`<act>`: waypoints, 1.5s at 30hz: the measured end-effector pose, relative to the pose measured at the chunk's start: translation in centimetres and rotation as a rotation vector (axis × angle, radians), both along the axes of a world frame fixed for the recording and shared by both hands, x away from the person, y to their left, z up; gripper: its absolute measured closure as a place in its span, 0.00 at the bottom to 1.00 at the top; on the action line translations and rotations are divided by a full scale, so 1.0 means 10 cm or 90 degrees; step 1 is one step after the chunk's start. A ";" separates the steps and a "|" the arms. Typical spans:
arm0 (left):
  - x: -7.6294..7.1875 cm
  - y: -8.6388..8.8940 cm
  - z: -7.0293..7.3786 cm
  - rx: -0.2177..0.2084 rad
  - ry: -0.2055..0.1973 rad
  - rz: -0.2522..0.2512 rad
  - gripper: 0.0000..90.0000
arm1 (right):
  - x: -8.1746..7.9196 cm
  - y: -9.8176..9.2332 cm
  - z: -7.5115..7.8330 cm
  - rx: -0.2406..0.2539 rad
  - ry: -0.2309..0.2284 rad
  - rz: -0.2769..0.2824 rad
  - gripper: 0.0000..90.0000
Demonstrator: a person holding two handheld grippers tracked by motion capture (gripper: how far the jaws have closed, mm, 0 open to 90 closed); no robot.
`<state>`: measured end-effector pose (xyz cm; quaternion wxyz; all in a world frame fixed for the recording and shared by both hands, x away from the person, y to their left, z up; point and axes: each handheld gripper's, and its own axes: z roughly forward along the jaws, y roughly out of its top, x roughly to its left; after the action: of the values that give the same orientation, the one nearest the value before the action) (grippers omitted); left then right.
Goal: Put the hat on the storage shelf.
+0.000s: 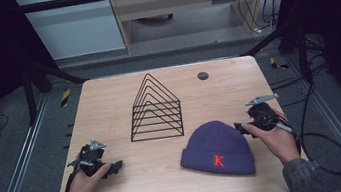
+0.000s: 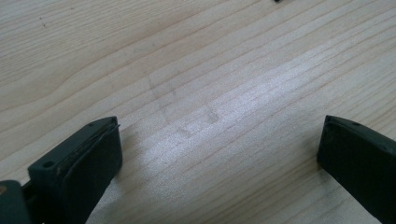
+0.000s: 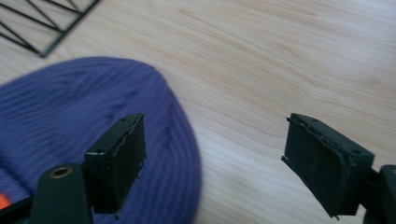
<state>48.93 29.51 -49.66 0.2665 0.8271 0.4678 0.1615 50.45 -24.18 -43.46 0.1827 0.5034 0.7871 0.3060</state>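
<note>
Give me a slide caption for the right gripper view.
Open right gripper poised over the edge of a purple beanie on a wooden table, black wire rack behind.

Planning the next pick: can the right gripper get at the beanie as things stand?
Probably yes. The right gripper is open beside the beanie, one jaw already over its edge, nothing between them.

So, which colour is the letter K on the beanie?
Red-orange letter K on the purple beanie; clearest in the high view.
</note>
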 end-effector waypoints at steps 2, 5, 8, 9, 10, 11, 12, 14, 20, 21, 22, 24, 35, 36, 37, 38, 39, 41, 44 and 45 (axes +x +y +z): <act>0.00 0.00 0.00 0.000 -0.001 -0.002 0.00 | 0.08 0.04 0.02 -0.006 0.012 0.021 0.29; -0.01 0.00 0.00 0.001 0.002 -0.005 0.00 | 0.17 0.10 0.01 -0.019 0.018 0.029 0.36; -0.01 0.00 0.00 0.000 0.001 -0.006 0.00 | 0.20 0.13 -0.01 -0.026 0.025 0.037 0.42; 0.00 0.00 0.00 0.000 0.001 -0.006 0.00 | 0.21 0.14 -0.02 -0.024 0.029 0.038 0.44; 0.00 0.00 0.00 0.000 0.001 -0.006 0.00 | 0.22 0.14 -0.03 -0.023 0.033 0.039 0.46; -0.01 0.00 0.00 0.000 0.000 -0.005 0.00 | 0.23 0.14 -0.04 -0.022 0.042 0.043 0.48; -0.01 0.00 0.00 -0.001 -0.001 -0.004 0.00 | 0.24 0.15 -0.05 -0.025 0.045 0.043 0.49; -0.01 0.00 0.00 -0.001 -0.001 -0.004 0.00 | 0.25 0.15 -0.08 -0.021 0.058 0.047 0.54; 0.00 0.00 0.00 0.003 0.003 -0.008 0.00 | 0.28 0.26 -0.17 -0.029 0.068 0.068 0.60; 0.00 0.00 0.00 0.003 0.003 -0.009 0.00 | 0.29 0.28 -0.19 -0.027 0.070 0.066 0.61; 0.00 0.00 0.00 0.003 0.003 -0.009 0.00 | 0.30 0.29 -0.20 -0.026 0.073 0.068 0.62; 0.00 0.00 0.00 0.003 0.002 -0.009 0.00 | 0.31 0.32 -0.24 -0.025 0.073 0.071 0.62; 0.00 0.00 0.00 0.000 0.000 -0.008 0.00 | 0.39 0.53 -0.40 -0.054 0.096 0.077 0.57; 0.00 0.00 0.00 0.000 0.000 -0.008 0.00 | 0.39 0.54 -0.40 -0.056 0.097 0.079 0.59; 0.00 0.00 0.00 0.000 0.000 -0.008 0.00 | 0.40 0.55 -0.40 -0.060 0.098 0.080 0.60; 0.00 0.00 0.00 0.000 -0.001 -0.007 0.00 | 0.39 0.55 -0.40 -0.062 0.099 0.078 0.61; 0.00 -0.01 0.00 0.000 -0.001 -0.007 0.00 | 0.39 0.55 -0.41 -0.062 0.101 0.076 0.62; 0.00 -0.01 0.00 0.000 0.000 -0.008 0.00 | 0.39 0.55 -0.41 -0.059 0.105 0.079 0.65; 0.00 -0.01 0.00 0.002 -0.001 -0.010 0.00 | 0.40 0.56 -0.41 -0.060 0.112 0.084 0.69; 0.00 -0.01 0.00 0.000 -0.001 -0.009 0.00 | 0.40 0.57 -0.41 -0.061 0.115 0.084 0.70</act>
<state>48.92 29.42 -49.68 0.2677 0.8303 0.4618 0.1602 54.47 -18.52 -47.56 0.1143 0.4664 0.8457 0.2329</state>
